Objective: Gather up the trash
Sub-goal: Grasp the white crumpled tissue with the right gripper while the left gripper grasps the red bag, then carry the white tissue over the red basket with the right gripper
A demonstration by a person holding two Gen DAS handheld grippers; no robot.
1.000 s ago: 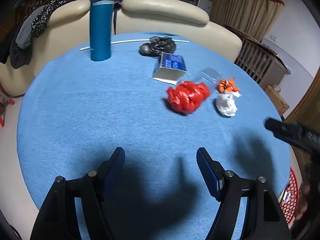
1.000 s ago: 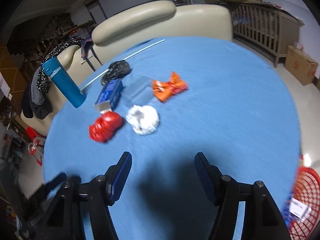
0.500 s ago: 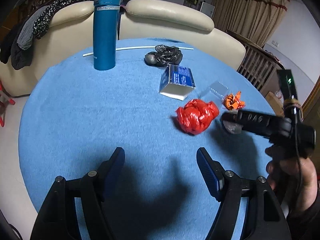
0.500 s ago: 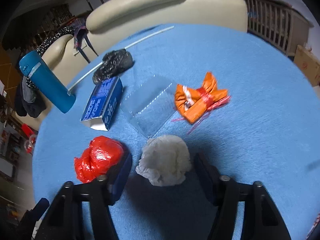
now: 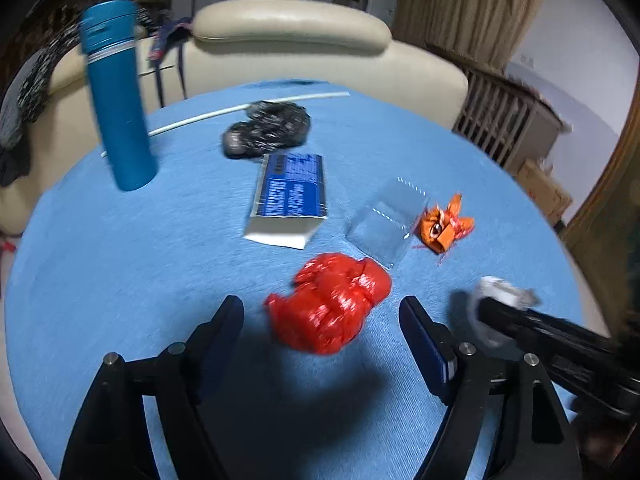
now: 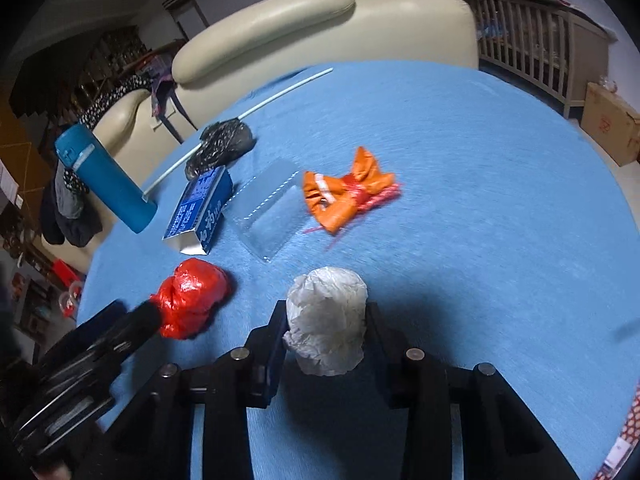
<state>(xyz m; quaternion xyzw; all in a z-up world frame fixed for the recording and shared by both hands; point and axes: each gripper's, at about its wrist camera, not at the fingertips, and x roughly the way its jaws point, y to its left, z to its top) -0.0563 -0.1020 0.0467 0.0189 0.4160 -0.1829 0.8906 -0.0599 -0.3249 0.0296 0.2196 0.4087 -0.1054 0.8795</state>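
A crumpled red plastic bag (image 5: 332,304) lies on the blue round table (image 5: 120,280) between the fingers of my left gripper (image 5: 322,316). Its jaws are opening and stand clear of the bag on both sides. In the right wrist view my right gripper (image 6: 327,316) is closing on a white paper wad (image 6: 328,304), and both pads press its sides. Beyond them lie an orange wrapper (image 6: 344,196), a clear plastic tray (image 6: 268,216), a blue-and-white carton (image 5: 288,200) and a black bag (image 5: 268,130). The left gripper's tip (image 6: 132,324) touches the red bag (image 6: 192,296).
A tall teal bottle (image 5: 118,100) stands at the far left of the table, with a thin white rod (image 5: 224,114) behind it. A cream sofa (image 5: 288,28) runs along the far edge. A red basket (image 6: 628,432) shows at the lower right, off the table.
My left gripper moved forward and right until the red bag came between its fingers. My right gripper advanced over the white wad and closed onto it.
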